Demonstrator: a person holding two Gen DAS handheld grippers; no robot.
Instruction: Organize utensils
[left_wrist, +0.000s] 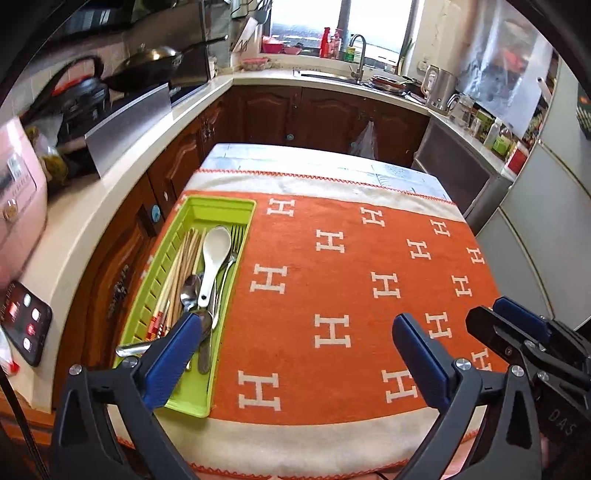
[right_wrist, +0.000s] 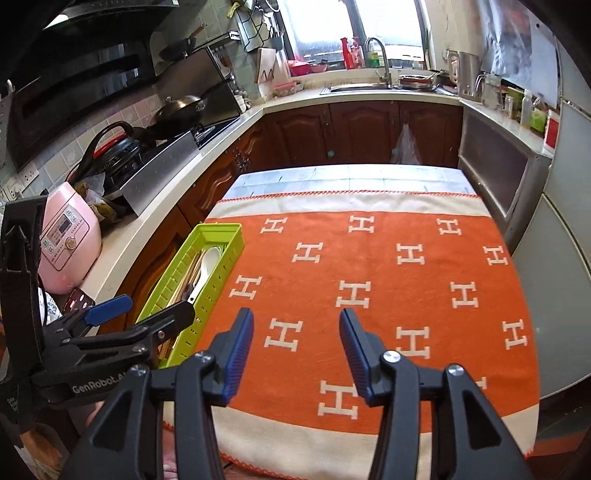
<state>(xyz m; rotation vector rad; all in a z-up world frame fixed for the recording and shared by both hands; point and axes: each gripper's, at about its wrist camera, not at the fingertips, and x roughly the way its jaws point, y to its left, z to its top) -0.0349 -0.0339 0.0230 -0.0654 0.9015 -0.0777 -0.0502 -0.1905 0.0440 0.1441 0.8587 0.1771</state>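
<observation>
Your green tray (left_wrist: 192, 210) of utensils (left_wrist: 207, 273) sits at the cloth's (left_wrist: 332, 288) left edge; your left gripper (left_wrist: 299, 332) gapes wide, one finger over the tray. Your right gripper (right_wrist: 296, 325) hangs open above bare cloth, well right of it.

Orange H-patterned cloth (right_wrist: 369, 258), pink cooker (right_wrist: 68, 236), wok (right_wrist: 179, 107), possibly kettle (right_wrist: 467, 74).

A: desk cloth (right_wrist: 369, 266) colours?
B: orange w/ white H pattern, cream border. Tray (left_wrist: 192, 400) lime green, spoon (left_wrist: 213, 254) white.
A: tongs?
B: black, blue pads (right_wrist: 240, 354).
</observation>
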